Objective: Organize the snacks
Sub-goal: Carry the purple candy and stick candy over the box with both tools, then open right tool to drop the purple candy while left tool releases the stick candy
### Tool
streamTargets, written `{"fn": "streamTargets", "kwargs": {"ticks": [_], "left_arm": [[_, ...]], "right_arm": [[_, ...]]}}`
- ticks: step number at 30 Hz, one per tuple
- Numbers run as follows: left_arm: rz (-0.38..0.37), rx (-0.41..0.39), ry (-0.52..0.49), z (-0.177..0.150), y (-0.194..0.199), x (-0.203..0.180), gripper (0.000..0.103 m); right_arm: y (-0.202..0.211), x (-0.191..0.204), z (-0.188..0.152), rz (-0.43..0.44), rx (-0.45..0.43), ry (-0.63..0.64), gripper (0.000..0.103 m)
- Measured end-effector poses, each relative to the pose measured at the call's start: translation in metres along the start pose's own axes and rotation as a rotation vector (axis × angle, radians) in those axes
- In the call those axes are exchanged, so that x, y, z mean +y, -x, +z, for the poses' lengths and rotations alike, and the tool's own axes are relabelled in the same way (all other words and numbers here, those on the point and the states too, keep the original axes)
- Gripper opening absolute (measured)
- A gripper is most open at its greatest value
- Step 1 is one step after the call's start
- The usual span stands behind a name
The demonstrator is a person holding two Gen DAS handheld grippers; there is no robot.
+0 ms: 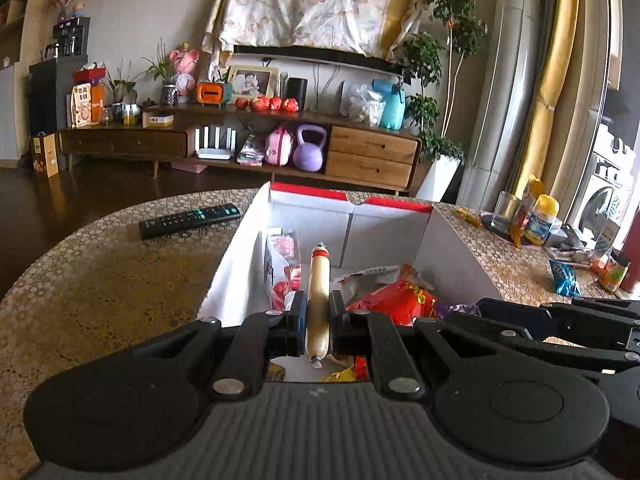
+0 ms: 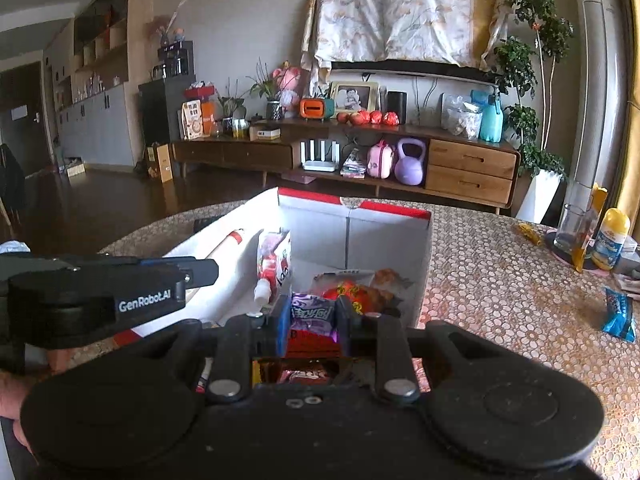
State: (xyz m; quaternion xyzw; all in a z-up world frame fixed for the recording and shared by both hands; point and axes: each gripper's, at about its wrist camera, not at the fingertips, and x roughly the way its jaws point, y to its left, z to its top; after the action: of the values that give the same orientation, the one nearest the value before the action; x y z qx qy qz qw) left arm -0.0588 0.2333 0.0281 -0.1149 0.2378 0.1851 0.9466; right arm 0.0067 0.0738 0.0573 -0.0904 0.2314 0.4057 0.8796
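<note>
A white cardboard box point(image 1: 384, 220) with a red rim stands on the round table and holds several snack packs, among them a red pack point(image 1: 396, 300) and a drink pouch point(image 1: 282, 254). My left gripper point(image 1: 318, 310) is shut on a pale sausage stick point(image 1: 318, 284) with a red tip, held over the box. My right gripper point(image 2: 312, 320) is shut on a purple snack pack point(image 2: 312, 312), also over the box point(image 2: 384, 232). The left gripper's body point(image 2: 120, 284) and the sausage tip point(image 2: 232, 238) show at the left of the right wrist view.
A black remote point(image 1: 190, 220) lies left of the box. At the table's right stand a glass point(image 2: 572, 228), a yellow-capped bottle point(image 2: 610, 238) and a blue snack pack point(image 2: 620, 314). A TV cabinet point(image 1: 240, 140) stands behind across the floor.
</note>
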Motion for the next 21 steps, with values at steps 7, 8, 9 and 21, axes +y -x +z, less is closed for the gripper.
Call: {"fn": "streamTargets", "kwargs": {"ticks": [7, 8, 9, 21], "left_arm": [[0.002, 0.009, -0.007, 0.000, -0.006, -0.002, 0.011], [0.001, 0.010, -0.008, -0.001, -0.006, -0.002, 0.011], [0.000, 0.009, -0.011, 0.000, -0.006, -0.002, 0.011], [0.005, 0.023, -0.063, 0.005, -0.008, -0.020, 0.018]], "right_arm": [[-0.002, 0.001, -0.004, -0.008, -0.002, 0.024, 0.025], [-0.003, 0.001, -0.004, -0.009, -0.003, 0.025, 0.030], [-0.003, 0.000, -0.004, -0.014, -0.001, 0.025, 0.032], [0.010, -0.026, -0.002, -0.042, -0.063, 0.009, 0.053]]}}
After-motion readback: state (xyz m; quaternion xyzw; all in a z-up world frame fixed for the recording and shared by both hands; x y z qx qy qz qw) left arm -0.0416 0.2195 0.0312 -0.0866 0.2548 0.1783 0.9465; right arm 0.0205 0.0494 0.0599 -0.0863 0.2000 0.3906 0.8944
